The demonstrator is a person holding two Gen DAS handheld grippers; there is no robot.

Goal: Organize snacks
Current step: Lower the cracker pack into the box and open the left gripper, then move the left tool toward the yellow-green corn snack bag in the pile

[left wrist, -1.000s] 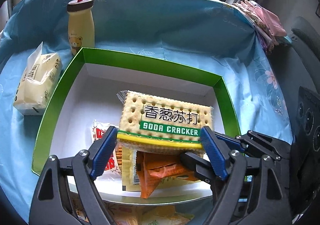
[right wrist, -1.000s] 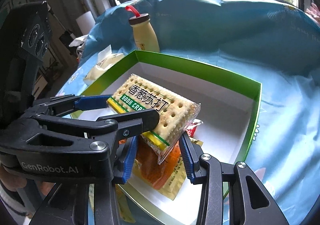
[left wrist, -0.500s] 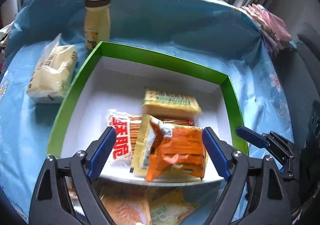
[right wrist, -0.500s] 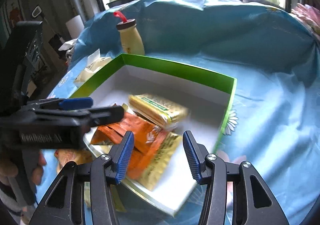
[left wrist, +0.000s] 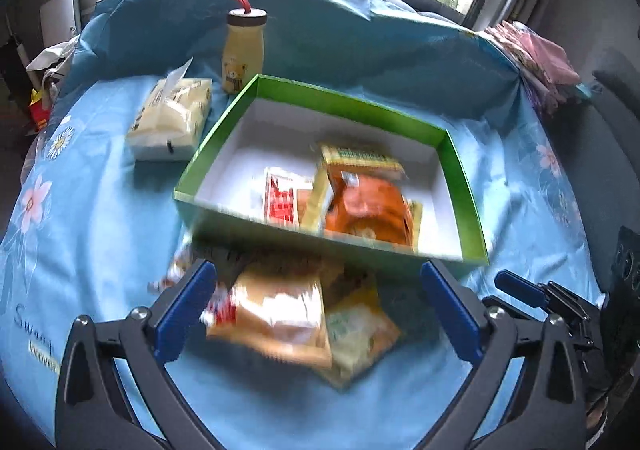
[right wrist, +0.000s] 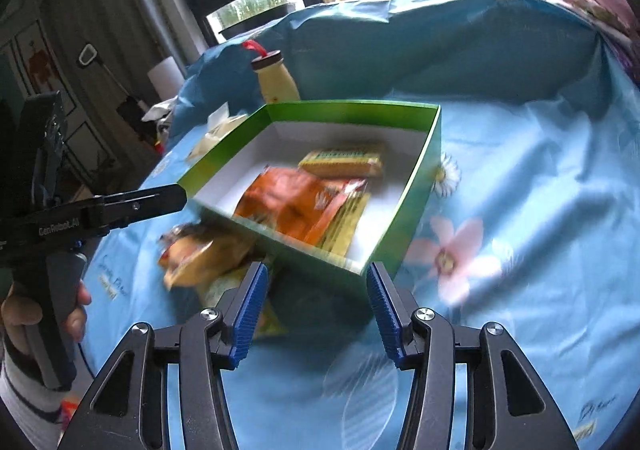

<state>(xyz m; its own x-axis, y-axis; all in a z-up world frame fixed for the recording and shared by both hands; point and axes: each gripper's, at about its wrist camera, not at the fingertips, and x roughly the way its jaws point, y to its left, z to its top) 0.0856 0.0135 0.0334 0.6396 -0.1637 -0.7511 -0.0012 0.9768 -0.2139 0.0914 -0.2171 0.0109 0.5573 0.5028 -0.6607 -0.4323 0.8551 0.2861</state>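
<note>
A green box [left wrist: 352, 105] with white inside sits on the blue cloth. It holds a soda cracker pack [left wrist: 362, 157], an orange packet [left wrist: 368, 209] and a red-and-white packet [left wrist: 284, 201]. Loose snack packets [left wrist: 280, 314] lie on the cloth in front of the box, between the fingers of my open, empty left gripper [left wrist: 318, 314]. My right gripper [right wrist: 316, 314] is open and empty, just before the box's near corner [right wrist: 360, 270]. The cracker pack [right wrist: 344, 161] and orange packet [right wrist: 296, 205] show in the right wrist view too, with loose packets [right wrist: 204, 254] at the left.
A yellow bear bottle [left wrist: 243, 49] with a red loop stands behind the box. A tissue pack [left wrist: 170, 117] lies left of the box. Pink folded cloth [left wrist: 536, 61] is at the far right. The left gripper [right wrist: 120, 205] and hand appear at left in the right view.
The left gripper let go of the soda cracker pack, which now lies in the box. Both grippers pulled back and up from the box; loose packets came into view.
</note>
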